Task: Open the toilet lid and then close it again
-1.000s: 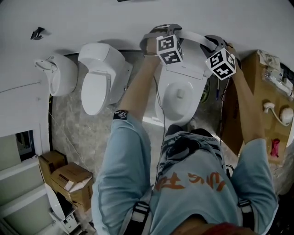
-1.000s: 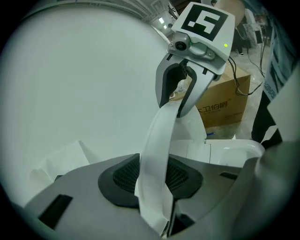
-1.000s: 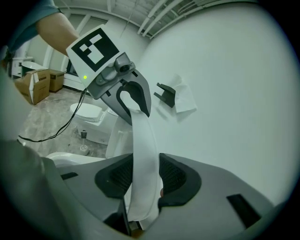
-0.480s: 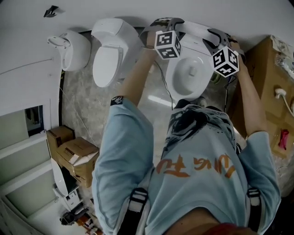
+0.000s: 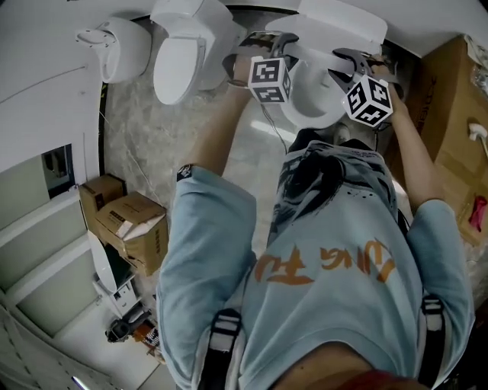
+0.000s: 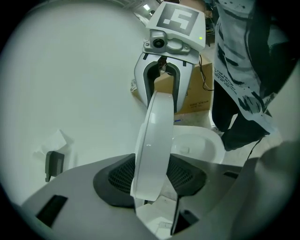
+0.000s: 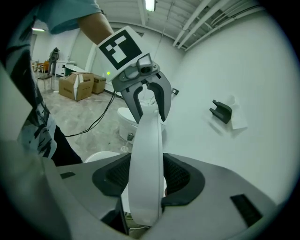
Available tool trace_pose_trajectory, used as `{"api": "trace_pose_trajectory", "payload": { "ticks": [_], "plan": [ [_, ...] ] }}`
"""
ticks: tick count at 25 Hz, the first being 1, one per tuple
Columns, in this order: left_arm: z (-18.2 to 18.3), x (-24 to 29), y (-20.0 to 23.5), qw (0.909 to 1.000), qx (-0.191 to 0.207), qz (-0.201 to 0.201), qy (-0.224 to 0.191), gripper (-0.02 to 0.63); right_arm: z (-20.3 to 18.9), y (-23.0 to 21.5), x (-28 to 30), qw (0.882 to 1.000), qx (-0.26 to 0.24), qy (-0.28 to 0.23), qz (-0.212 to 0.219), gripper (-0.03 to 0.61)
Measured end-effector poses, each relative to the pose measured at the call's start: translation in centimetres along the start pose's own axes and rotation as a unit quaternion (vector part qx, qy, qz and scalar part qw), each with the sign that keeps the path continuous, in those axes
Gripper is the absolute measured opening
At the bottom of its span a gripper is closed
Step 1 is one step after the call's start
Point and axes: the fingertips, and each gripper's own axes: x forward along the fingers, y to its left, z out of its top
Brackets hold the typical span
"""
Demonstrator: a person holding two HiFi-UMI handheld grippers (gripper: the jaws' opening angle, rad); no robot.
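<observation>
The white toilet lid (image 5: 314, 91) stands half-raised over the bowl (image 6: 199, 147), in front of the cistern (image 5: 339, 23). My left gripper (image 5: 290, 49) grips the lid's left edge and my right gripper (image 5: 341, 59) its right edge. In the left gripper view the lid (image 6: 157, 140) runs edge-on between my jaws (image 6: 152, 180), with the right gripper (image 6: 161, 79) at its far end. The right gripper view mirrors this: the lid (image 7: 146, 159) fills the right gripper (image 7: 145, 180), with the left gripper (image 7: 147, 101) beyond. Both pairs of jaws have just been opening, with the lid still touching the pads.
A second toilet (image 5: 183, 53) and a urinal (image 5: 114, 46) stand to the left. Cardboard boxes (image 5: 130, 225) sit on the floor at the left, and a large brown box (image 5: 450, 114) is close on the right. A dark bracket (image 7: 220, 111) hangs on the wall.
Both grippers have come away from the wall and lower, bringing the lid forward over the bowl. The bowl's opening, visible earlier, is now covered by the lid.
</observation>
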Motion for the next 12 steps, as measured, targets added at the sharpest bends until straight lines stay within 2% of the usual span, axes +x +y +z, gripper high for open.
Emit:
{"api": "trace_pose_trajectory", "payload": {
  "ticks": [4,8,12],
  "plan": [
    [-1.6,0.2,-3.9,0.9993,-0.019,-0.026,0.021,0.222,-0.2,3.7,1.4,1.0,-0.012,-0.003,0.026,0.224],
    [-2.1,0.3,-7.8,0.9975,-0.032,-0.059,0.021,0.232,-0.7,7.3,2.2,0.998,-0.015,-0.004,0.056,0.244],
    [-3.3,1.6,-11.0,0.9951,-0.038,-0.086,0.031,0.245,-1.6,10.1,3.7,0.997,-0.029,-0.003,0.066,0.256]
  ]
}}
